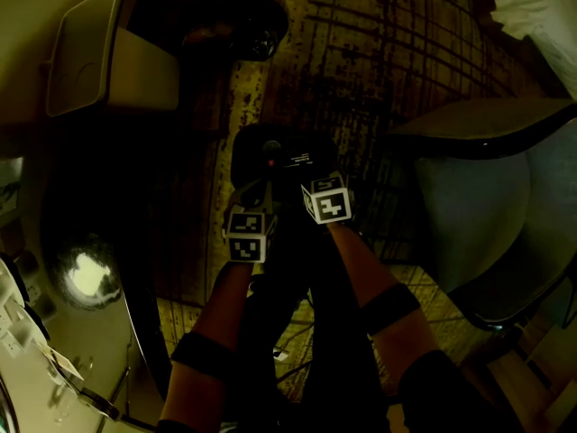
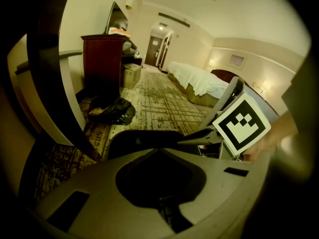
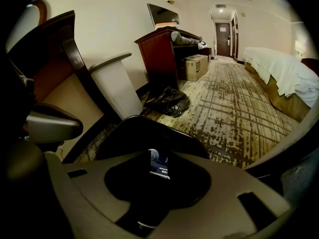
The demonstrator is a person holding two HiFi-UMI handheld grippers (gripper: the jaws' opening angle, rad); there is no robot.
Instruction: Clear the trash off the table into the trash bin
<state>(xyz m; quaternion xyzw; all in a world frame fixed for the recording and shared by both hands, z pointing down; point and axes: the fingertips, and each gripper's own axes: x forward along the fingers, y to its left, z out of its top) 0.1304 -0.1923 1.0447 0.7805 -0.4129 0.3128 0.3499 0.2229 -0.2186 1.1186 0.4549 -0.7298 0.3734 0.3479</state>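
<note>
Black and rounded, the trash bin (image 1: 245,144) stands on the patterned carpet (image 1: 379,52) directly under both grippers. The right gripper (image 3: 158,154) hangs over the bin's mouth with its jaws partly apart. A small dark packet with a pale printed label (image 3: 159,167) stands in the gap between the tips. I cannot see the pads pressing on it. In the head view the packet shows inside the bin's outline, just ahead of the two marker cubes. The left gripper (image 2: 159,149) is closed, its jaw tips meeting and nothing between them, and it too points down at the bin. A crumpled black bag (image 3: 169,101) lies on the carpet beyond the bin, near a dark wooden dresser (image 3: 158,54). A pale lidded container (image 1: 95,52) leans to the left, and a grey chair (image 1: 478,206) stands to the right.
</note>
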